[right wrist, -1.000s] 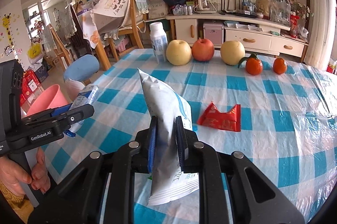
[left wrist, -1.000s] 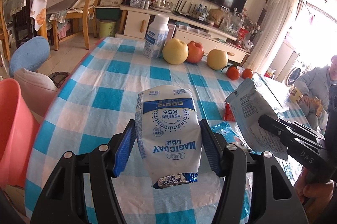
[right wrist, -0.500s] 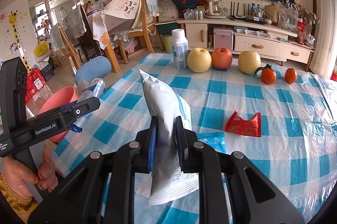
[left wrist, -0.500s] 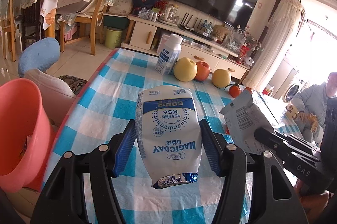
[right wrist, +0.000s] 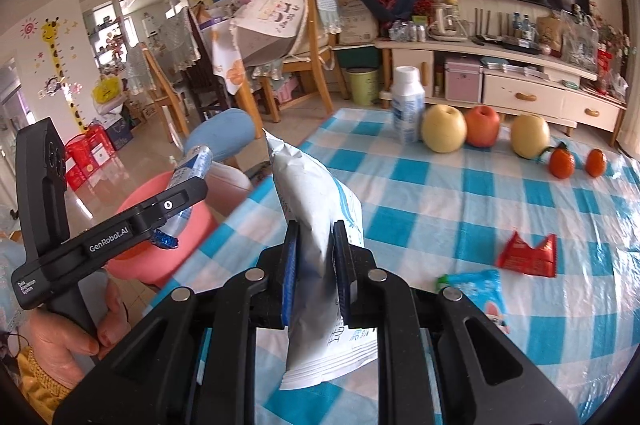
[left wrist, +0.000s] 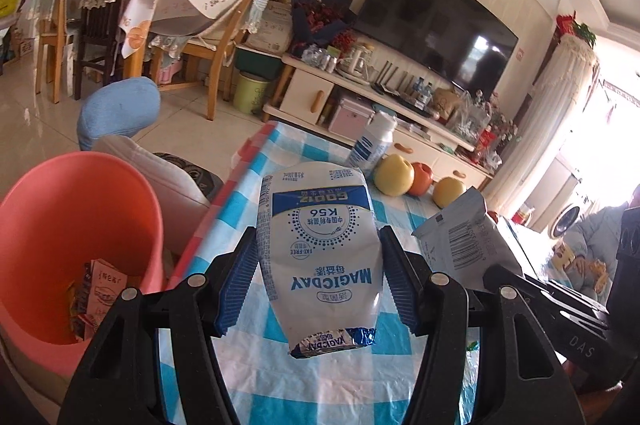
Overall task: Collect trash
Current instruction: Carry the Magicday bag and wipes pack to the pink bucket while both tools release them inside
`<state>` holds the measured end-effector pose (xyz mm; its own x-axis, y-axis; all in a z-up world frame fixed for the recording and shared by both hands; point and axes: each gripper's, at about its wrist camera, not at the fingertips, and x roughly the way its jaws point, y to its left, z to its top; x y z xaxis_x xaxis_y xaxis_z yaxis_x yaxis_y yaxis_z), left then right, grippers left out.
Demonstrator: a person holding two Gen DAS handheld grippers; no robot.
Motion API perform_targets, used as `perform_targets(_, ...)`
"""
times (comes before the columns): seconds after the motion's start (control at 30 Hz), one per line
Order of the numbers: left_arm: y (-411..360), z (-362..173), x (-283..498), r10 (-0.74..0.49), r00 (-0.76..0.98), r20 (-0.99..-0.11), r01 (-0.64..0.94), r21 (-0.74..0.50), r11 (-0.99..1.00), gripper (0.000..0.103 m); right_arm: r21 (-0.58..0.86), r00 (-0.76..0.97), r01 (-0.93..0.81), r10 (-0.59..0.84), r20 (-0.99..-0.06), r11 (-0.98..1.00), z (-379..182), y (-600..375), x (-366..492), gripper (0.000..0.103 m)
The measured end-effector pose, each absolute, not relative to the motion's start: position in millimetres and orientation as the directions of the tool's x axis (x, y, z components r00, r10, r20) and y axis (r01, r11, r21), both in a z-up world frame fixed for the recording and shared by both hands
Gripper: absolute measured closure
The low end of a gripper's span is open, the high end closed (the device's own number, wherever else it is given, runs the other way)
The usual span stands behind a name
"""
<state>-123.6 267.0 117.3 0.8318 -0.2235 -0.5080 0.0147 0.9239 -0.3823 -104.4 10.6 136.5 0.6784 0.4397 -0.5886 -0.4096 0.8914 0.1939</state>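
My left gripper (left wrist: 318, 285) is shut on a white and blue MAGICDAY pouch (left wrist: 320, 253), held above the left edge of the checked table (left wrist: 256, 377). Just left of it stands a pink bin (left wrist: 72, 225) with wrappers inside. My right gripper (right wrist: 316, 261) is shut on a white crumpled bag (right wrist: 316, 193), pinched flat between the pads. The right wrist view shows the left gripper (right wrist: 188, 193) over the pink bin (right wrist: 160, 257). On the cloth lie a red wrapper (right wrist: 526, 257) and a blue wrapper (right wrist: 480, 289).
A white bottle (right wrist: 408, 105), two yellow pears (right wrist: 444, 129), an apple (right wrist: 482, 127) and two tangerines (right wrist: 562, 163) line the table's far side. A blue stool (left wrist: 120, 109) and a cushion (left wrist: 160, 177) sit past the bin. A seated person (left wrist: 600, 241) is at far right.
Both grippers have travelled left toward the table's left edge, each keeping its package. The pink bin has come further into view beside the left gripper.
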Motion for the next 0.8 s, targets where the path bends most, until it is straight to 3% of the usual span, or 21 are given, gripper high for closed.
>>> perform_targets(0.27,302,119,-132,-0.154,0.86,-0.486,-0.068,-0.408,0.911,0.042,0.205,0.649,-0.465,0.489,-0.582,0.861,145,50,-98,0.085)
perform_targets(0.5,347,125,-143,-0.017,0.89,-0.455,-0.191,-0.408,0.893,0.042,0.237,0.607,-0.53,0.56,-0.565,0.814,154,92,-90,0.085)
perform_targets(0.8,410,117,-154,0.124,0.878,-0.462,-0.357,-0.461,0.812,0.042,0.361,0.478,-0.631,0.711,-0.516,0.687,162,169,-76,0.085)
